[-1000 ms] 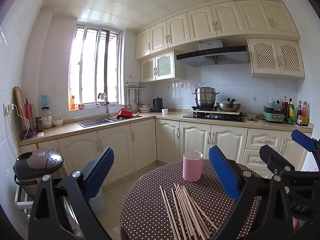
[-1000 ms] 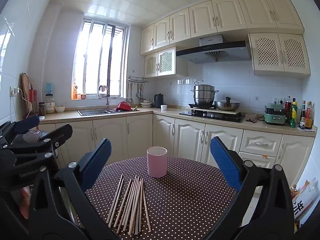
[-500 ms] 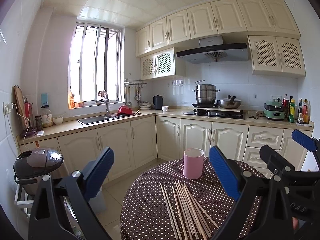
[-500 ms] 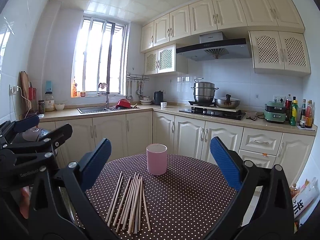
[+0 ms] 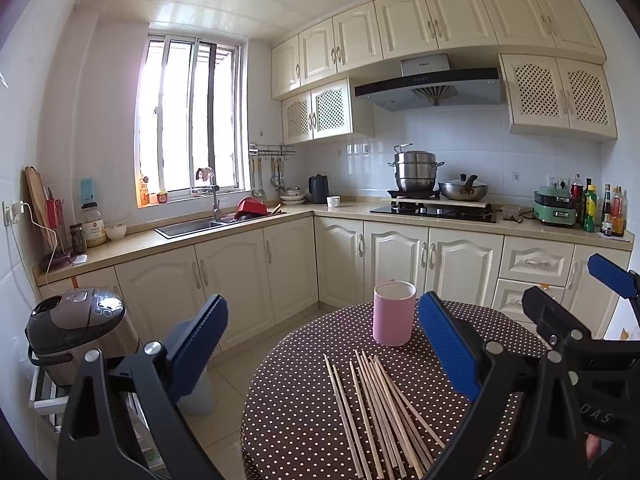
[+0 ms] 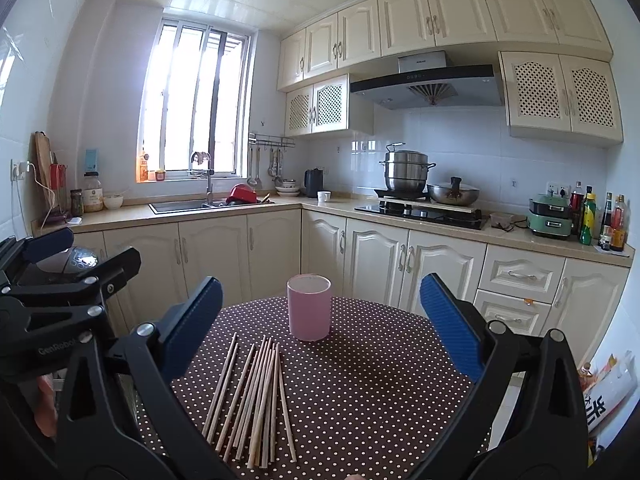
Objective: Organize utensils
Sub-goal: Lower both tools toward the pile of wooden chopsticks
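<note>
A round surface (image 6: 360, 380) covered in brown cloth with white dots is recorded in a kitchen with cream cabinets, a sink under the window and a hob with steel pots. A pink cup (image 6: 309, 307) is seen standing upright on the surface. A loose bundle of wooden chopsticks (image 6: 252, 396) is laid flat just in front of the cup, apart from it, none inside it as far as can be seen.

In the left wrist view a rice cooker (image 5: 74, 326) is shown on a low rack left of the cup; in the right wrist view it is largely hidden behind the other tool. Only the right wrist view shows printed packaging (image 6: 608, 400) low to the right of the cup.

The left gripper (image 5: 320, 344) and right gripper (image 6: 320, 328) are held level above the surface, side by side and aimed toward the cup. Both sets of jaws are spread wide, with nothing between them.
</note>
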`<state>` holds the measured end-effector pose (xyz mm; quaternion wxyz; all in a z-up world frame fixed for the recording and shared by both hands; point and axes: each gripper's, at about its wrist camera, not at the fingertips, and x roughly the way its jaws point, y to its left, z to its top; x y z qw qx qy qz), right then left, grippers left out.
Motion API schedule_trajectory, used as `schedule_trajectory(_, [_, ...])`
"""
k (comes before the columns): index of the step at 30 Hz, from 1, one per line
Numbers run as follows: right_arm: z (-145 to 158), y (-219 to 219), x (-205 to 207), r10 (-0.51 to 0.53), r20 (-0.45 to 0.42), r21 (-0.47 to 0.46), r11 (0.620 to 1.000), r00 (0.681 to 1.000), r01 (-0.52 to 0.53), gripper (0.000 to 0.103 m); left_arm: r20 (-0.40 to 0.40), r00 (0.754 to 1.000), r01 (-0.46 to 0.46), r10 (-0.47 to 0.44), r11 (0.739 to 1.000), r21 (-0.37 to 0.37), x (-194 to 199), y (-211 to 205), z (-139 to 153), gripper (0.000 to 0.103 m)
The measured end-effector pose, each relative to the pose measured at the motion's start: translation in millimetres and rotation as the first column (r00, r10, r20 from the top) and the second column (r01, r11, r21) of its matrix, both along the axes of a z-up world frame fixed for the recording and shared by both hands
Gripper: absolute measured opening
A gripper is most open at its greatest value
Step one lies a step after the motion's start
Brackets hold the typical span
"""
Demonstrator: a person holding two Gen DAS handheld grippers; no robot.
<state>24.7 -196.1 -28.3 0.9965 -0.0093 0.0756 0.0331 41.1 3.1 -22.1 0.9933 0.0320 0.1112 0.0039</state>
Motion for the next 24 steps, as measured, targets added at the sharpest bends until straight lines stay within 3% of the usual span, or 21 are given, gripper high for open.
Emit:
schedule_trajectory(6, [-11.8,2.7,21.4,-0.004,-0.055,-0.007,1.000,0.998,0.003,0.097,-0.055,0.998,-0.016,0.017,1.000,0.020,24.5,0.3,-14.4,0.094])
schedule_trajectory(11, [-27.6,9.0,42.4,-0.014,-0.101,-0.034,0.999,0.995,0.010,0.097,-0.152,0.988,-0.011,0.011,1.000,0.001,56.4,4.5,-37.8,0.094])
schedule_trajectory(17, [-59.7,11.9,82.6,0.002,-0.248,-0.037,0.999,0.969,-0.012,0.097,-0.376,0.926,0.008,-0.024,0.999,-0.044,110.0,22.7,-81.2,0.094])
schedule_trajectory(24, [-97.7,12.9,115.6,-0.013,-0.363,-0.038,0.999,0.932,-0.001,0.097,-0.499,0.867,-0.035,-0.002,0.997,-0.064,155.0,45.6,-126.2,0.094])
